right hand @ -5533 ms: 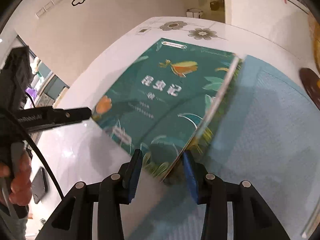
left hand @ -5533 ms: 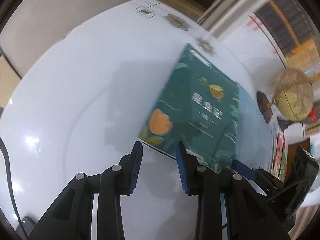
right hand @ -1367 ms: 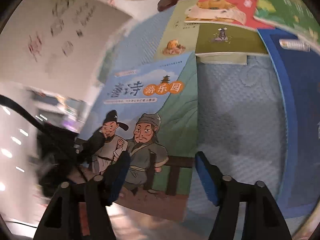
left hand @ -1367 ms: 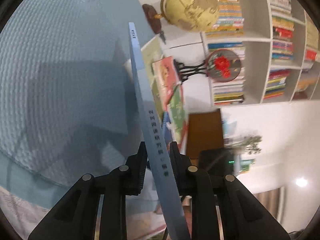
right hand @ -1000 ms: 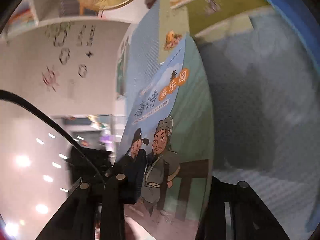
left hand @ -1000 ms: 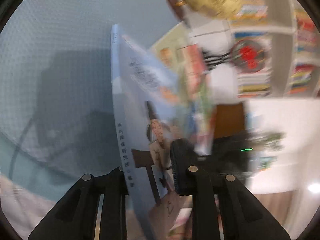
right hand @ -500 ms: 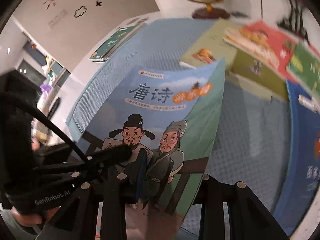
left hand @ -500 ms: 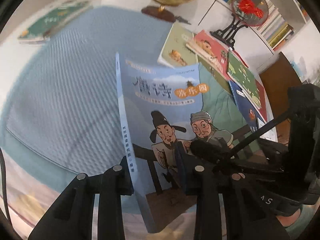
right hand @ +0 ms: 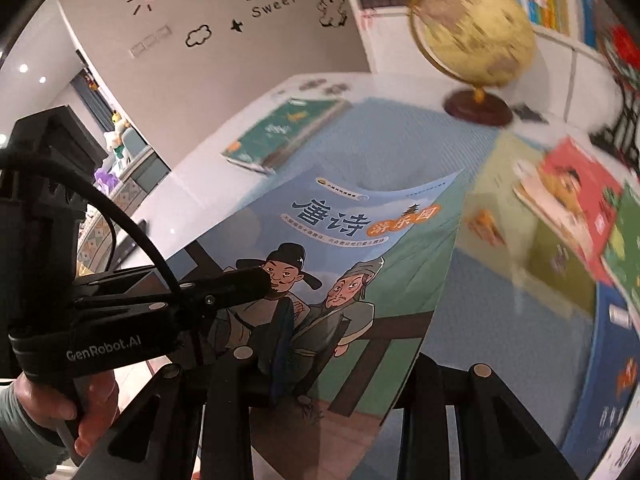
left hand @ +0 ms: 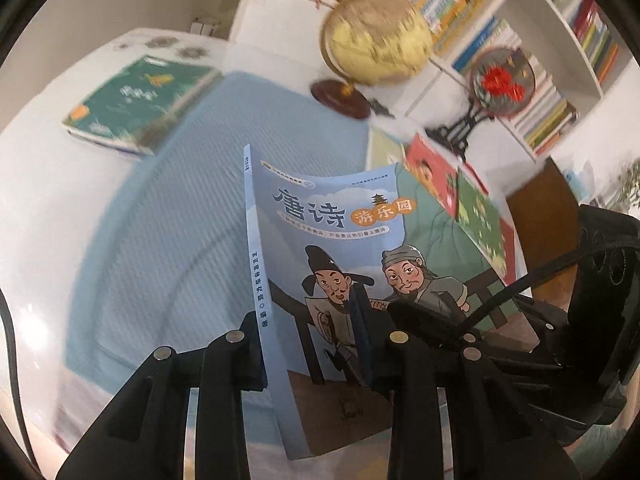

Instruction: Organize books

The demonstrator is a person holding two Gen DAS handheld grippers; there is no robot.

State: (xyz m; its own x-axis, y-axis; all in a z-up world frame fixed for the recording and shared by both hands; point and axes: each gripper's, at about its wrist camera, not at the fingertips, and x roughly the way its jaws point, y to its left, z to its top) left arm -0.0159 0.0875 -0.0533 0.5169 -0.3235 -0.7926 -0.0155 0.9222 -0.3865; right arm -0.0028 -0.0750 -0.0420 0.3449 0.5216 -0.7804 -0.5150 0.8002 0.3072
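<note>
On the far left of my left wrist view, a green book (left hand: 140, 104) lies flat on the white table (left hand: 48, 200), partly overlapping the edge of a pale blue mat (left hand: 168, 240) that covers most of the surface. In the middle I hold up a thin blue picture book (left hand: 332, 256), its cover showing two cartoon men in old-fashioned robes under large Chinese lettering. It is lifted off the mat and tilted, cover facing the cameras. My left gripper (left hand: 310, 334) has its fingers clenched on the spine side of this book, one pad behind the spine and the other pressed on the front cover. Just right of it, my right gripper (right hand: 344, 344) grasps the same book near the bottom edge, one blue pad on the cover over the two figures and the other finger behind the open edge of the pages. In the right wrist view the left gripper's body reaches in from the left, with a hand (right hand: 80, 412) wrapped round its handle at the lower left.

Behind the book, a yellow globe (left hand: 378, 36) stands on a dark round base at the back of the table. To the right, several more books (right hand: 560, 192) lie fanned out and overlapping on the mat, with pale green, red, green and dark blue covers. A round red ornament (left hand: 502, 80) on a black stand sits behind them, in front of a white bookshelf (left hand: 560, 40) filled with upright books.
</note>
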